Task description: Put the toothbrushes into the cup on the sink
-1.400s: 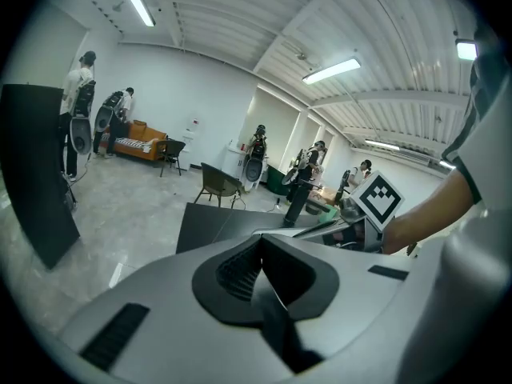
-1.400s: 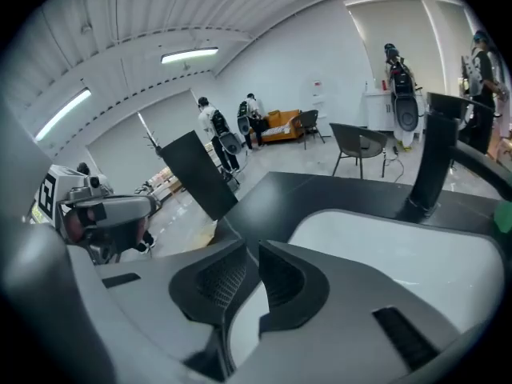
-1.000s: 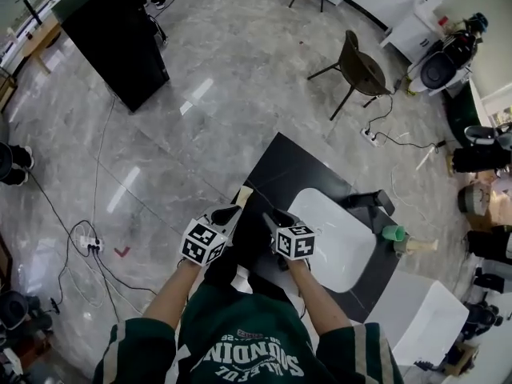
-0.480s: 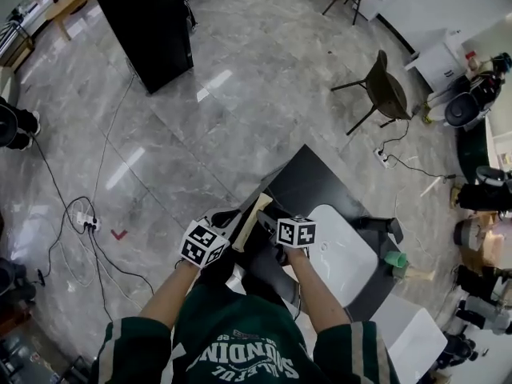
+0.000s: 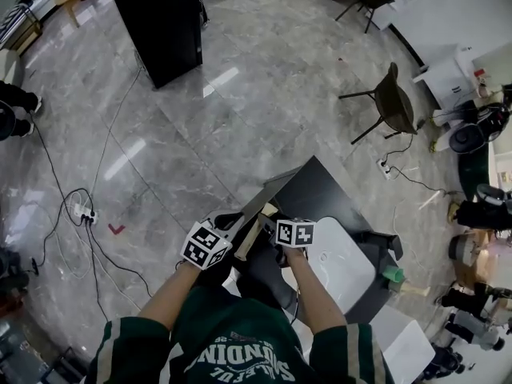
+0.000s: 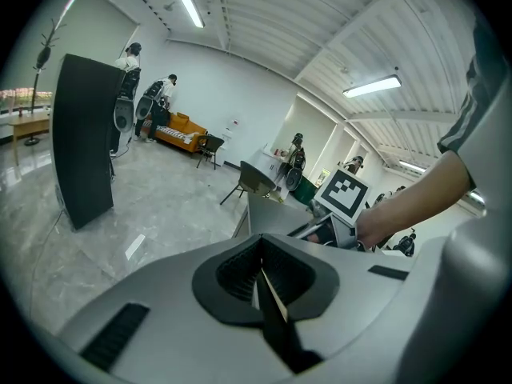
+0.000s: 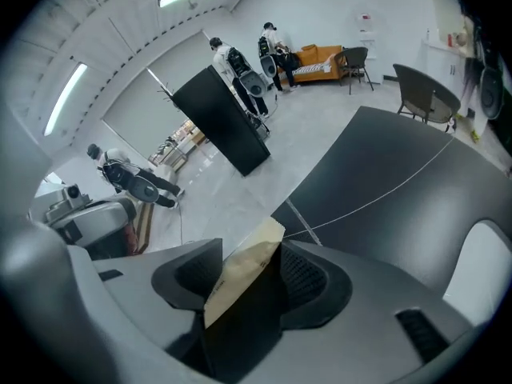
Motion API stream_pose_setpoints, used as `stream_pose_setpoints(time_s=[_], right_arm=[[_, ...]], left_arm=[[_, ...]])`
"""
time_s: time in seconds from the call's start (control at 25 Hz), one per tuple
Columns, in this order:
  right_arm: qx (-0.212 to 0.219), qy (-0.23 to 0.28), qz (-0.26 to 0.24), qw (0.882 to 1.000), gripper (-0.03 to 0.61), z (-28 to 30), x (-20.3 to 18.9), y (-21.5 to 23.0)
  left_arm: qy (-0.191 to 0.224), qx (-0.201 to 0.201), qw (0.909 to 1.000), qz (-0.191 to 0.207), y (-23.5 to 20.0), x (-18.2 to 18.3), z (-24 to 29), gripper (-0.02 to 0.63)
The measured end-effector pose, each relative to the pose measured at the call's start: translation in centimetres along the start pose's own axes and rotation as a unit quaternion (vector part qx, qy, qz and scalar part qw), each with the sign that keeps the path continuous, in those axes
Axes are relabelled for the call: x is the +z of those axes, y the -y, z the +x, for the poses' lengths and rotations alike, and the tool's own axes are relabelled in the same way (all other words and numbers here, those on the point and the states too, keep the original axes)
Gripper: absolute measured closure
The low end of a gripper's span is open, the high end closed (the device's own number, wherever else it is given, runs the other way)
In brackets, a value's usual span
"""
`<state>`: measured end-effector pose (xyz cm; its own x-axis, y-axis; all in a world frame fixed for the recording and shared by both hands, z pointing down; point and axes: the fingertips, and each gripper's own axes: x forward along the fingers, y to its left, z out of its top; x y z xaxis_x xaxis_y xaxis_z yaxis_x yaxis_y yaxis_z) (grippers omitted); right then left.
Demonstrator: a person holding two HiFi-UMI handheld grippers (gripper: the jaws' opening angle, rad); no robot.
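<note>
Left gripper (image 6: 258, 272) has its 2 jaws pinched together on the thin edge of a tan paper-wrapped toothbrush packet (image 7: 246, 253). Right gripper (image 7: 253, 264) has its jaws apart, with the packet between them. A small green cup (image 5: 391, 274) sits well apart, at the far rim of the white sink basin (image 5: 352, 254).

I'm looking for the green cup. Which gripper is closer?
Right. The right gripper is beside the sink, toward the cup; the left gripper is farther left.

Lab hall (big, open): polished stone floor (image 5: 264, 110), power strip (image 5: 80, 212), black partition (image 5: 160, 22), strip lights (image 6: 186, 2).
</note>
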<state>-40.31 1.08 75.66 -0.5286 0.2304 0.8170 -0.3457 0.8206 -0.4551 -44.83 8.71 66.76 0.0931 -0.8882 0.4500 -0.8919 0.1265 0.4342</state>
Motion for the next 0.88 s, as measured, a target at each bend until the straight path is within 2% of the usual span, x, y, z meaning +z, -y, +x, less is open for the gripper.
stream_pose_setpoints(time_s=[0.16,0.28,0.4,0.88], right_arm=[[0.006,-0.015,0.011,1.000,0.353,0.0,-0.3,0.4],[0.018,-0.026,0.041,0.999,0.424,0.0,-0.4,0.9],[0.046,-0.030,0.070,0.996,0.449,0.1,-0.6,0.4],[0.083,0.046,0.082,0.992,0.469,-3.7,0.2,-0.3]], left_arm=[[-0.003,0.000,1.0000,-0.002,-0.2,-0.3,0.1,0.603],[-0.004,-0.001,1.0000,-0.003,-0.3,-0.4,0.1,0.603],[-0.005,-0.002,1.0000,-0.001,-0.3,-0.2,0.0,0.603],[-0.016,-0.030,0.9989,0.033,2.5,1.0,1.6,0.603]])
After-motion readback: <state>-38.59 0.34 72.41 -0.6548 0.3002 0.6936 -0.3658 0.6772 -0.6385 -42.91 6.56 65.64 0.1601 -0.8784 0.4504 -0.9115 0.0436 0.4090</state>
